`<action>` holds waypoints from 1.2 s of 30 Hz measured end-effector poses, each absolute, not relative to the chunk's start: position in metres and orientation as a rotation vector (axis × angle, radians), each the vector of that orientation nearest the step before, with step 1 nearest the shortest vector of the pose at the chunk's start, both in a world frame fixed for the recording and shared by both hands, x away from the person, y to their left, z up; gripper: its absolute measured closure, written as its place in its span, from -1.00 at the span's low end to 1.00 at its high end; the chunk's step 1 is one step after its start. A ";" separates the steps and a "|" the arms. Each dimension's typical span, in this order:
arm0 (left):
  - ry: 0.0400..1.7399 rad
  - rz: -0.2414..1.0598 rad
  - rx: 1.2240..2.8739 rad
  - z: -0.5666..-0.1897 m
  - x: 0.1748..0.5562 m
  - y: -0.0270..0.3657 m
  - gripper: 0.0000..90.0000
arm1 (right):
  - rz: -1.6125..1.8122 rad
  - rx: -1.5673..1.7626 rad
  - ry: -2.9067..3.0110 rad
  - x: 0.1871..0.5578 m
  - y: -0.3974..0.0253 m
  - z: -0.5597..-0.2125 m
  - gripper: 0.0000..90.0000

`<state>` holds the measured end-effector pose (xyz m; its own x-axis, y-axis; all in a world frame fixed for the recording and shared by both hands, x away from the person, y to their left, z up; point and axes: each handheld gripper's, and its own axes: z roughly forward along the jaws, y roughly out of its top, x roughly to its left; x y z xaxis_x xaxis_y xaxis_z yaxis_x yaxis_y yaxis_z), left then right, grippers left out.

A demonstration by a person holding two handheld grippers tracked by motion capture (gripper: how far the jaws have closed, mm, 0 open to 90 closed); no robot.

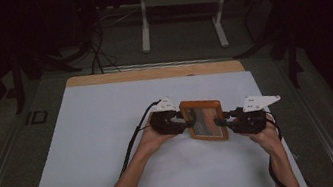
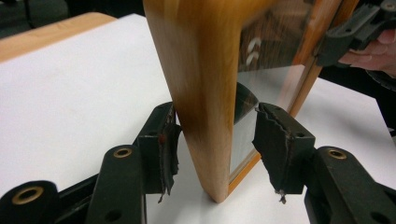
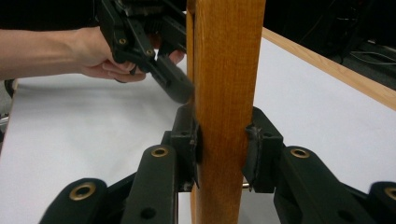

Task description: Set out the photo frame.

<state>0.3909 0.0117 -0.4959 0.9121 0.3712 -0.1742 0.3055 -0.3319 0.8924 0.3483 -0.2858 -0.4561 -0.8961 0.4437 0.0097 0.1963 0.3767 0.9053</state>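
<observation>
A wooden picture frame with a glass front stands tilted on the white sheet, held between both grippers. My left gripper straddles its left edge. In the left gripper view the frame sits between the jaws of this gripper: the left pad is against the wood, the right pad stands off the glass, so it is open. My right gripper clamps the opposite edge. In the right gripper view both pads of that gripper press on the frame.
A white sheet covers most of the wooden table. Beyond the far edge stand the white legs of a stand and floor cables. Each gripper trails a black cable toward the near edge.
</observation>
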 end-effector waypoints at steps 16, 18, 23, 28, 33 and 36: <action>0.493 0.110 1.982 -0.489 0.388 0.000 0.41 | 1.518 0.738 2.361 0.356 -0.303 -0.470 0.42; 0.497 0.111 1.986 -0.488 0.388 0.000 0.41 | 1.522 0.753 2.365 0.356 -0.304 -0.471 0.42; 0.515 0.118 2.002 -0.485 0.387 0.006 0.41 | 1.538 0.763 2.366 0.358 -0.300 -0.472 0.41; 0.547 0.123 2.020 -0.482 0.385 0.021 0.40 | 1.558 0.785 2.387 0.361 -0.286 -0.475 0.41; 0.587 0.135 2.028 -0.478 0.380 0.040 0.40 | 1.586 0.787 2.415 0.366 -0.267 -0.477 0.41; 0.610 0.144 2.025 -0.476 0.374 0.054 0.40 | 1.599 0.767 2.441 0.367 -0.254 -0.476 0.42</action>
<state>0.3740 0.0543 -0.4761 0.8671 0.4761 -0.1462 0.3600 -0.3963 0.8446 0.3673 -0.2542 -0.4764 -0.8635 0.4755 0.1682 0.3442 0.3117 0.8856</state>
